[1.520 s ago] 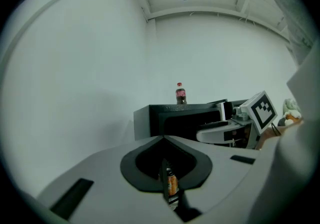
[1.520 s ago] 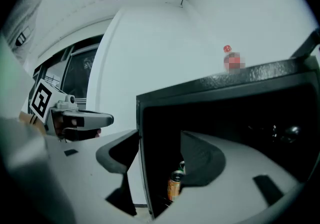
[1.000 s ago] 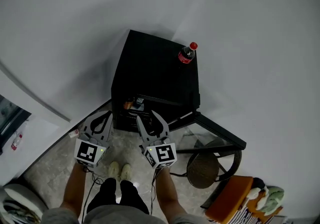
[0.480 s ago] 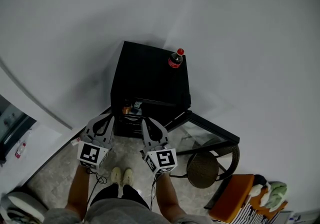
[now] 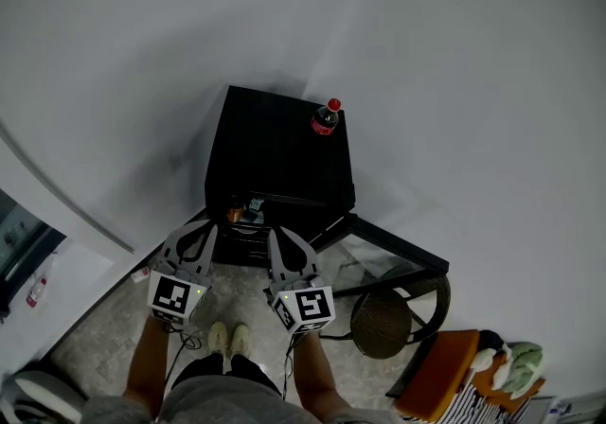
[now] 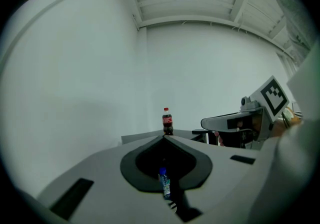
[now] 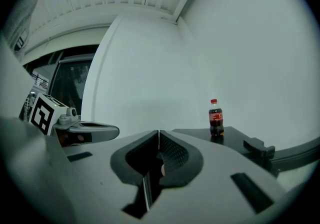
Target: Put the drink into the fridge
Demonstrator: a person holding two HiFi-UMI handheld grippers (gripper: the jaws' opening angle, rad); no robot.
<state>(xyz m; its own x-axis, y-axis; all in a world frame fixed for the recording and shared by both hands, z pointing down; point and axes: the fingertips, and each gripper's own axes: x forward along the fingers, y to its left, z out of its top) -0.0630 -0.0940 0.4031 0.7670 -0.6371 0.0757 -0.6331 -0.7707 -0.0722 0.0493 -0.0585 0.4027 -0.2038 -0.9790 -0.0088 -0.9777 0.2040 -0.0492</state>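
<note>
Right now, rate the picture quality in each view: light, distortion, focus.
Head view: dim and flat, the fridge a near-black block with little detail, walls bowed. Left gripper view: fisheye, black corners, bottle small but sharp. Right gripper view: same fisheye vignette, soft even light, no glare.

The fridge [image 5: 275,143] is black, and the drink [image 5: 325,117] on top of it is dark brown with a red cap and red label. In front of the fridge, my left gripper [image 5: 202,228] and right gripper [image 5: 276,235] are grey with black-and-white square markers. The wall [image 5: 426,53] behind it is white.
</note>
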